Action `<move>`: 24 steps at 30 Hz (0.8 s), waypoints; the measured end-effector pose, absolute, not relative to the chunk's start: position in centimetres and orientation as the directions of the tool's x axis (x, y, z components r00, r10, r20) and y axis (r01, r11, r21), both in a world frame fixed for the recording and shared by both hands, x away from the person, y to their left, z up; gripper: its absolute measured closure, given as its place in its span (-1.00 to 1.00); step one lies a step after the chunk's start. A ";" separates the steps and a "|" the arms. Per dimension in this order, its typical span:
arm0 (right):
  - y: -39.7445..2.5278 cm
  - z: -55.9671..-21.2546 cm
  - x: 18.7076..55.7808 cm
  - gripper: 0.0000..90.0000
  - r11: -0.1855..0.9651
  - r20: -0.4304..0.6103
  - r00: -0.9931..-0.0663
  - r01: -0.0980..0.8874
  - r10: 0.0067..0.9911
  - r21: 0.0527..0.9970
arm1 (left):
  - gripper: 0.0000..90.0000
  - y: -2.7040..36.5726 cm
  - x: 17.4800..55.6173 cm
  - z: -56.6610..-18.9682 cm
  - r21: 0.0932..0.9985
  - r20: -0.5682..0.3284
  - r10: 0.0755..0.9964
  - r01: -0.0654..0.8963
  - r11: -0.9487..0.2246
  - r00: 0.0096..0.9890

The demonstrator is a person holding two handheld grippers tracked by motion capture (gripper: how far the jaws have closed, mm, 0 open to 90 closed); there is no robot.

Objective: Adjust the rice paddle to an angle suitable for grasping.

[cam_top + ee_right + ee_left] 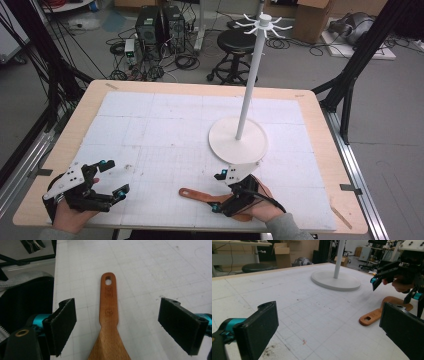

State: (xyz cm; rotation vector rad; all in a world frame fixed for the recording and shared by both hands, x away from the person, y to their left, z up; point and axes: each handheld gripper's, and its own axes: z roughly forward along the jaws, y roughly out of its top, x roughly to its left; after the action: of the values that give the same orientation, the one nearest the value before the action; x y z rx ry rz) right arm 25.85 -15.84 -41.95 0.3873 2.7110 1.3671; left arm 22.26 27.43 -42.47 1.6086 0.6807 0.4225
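A wooden spatula [196,195] lies flat on the white gridded mat near the table's front edge, its handle with a hanging hole pointing left. My right gripper [217,191] stands open over it. In the right gripper view the spatula's handle [108,307] runs up between the two spread jaws of that gripper [122,325], untouched. My left gripper [114,177] is open and empty at the front left, facing right. In its own view the left gripper [332,332] looks across the mat at the spatula [374,315] and the other gripper [396,288].
A white hanging stand with a round base [222,142], a tall pole [252,75] and a crown of hooks [264,22] stands right of centre on the mat [150,125]. Beyond the table lie a stool [235,42], computer towers and cables.
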 end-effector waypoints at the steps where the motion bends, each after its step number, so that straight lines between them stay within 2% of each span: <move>1: -15.6 -41.8 25.8 -0.74 0.571 0.042 -0.963 0.193 0.266 0.798 | -0.94 27.4 22.3 -42.5 0.981 -0.110 0.642 0.187 -0.053 0.759; 2: -15.4 -41.8 25.8 -0.79 0.576 0.038 -0.962 0.193 0.271 0.795 | -0.94 27.4 22.3 -42.5 0.981 -0.111 0.643 0.188 -0.053 0.758; 14: -12.7 -42.0 25.8 -0.79 0.678 0.008 -0.973 0.166 0.229 0.716 | -0.94 27.5 22.2 -42.5 0.980 -0.113 0.646 0.190 -0.051 0.755; 19: -11.9 -42.3 26.4 -0.78 0.706 0.041 -0.970 0.205 0.241 0.678 | -0.94 27.7 22.2 -42.6 0.979 -0.114 0.647 0.195 -0.054 0.754; 24: -11.3 -42.1 26.8 -0.68 0.753 0.058 -0.966 0.234 0.253 0.615 | -0.94 27.8 22.1 -42.5 0.979 -0.111 0.648 0.194 -0.057 0.753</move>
State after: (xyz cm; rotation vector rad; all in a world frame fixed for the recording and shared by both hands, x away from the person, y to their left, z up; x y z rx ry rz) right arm 26.81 -11.26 -42.13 0.4055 2.9138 1.0159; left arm 22.13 27.77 -42.54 1.6187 0.6887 0.4233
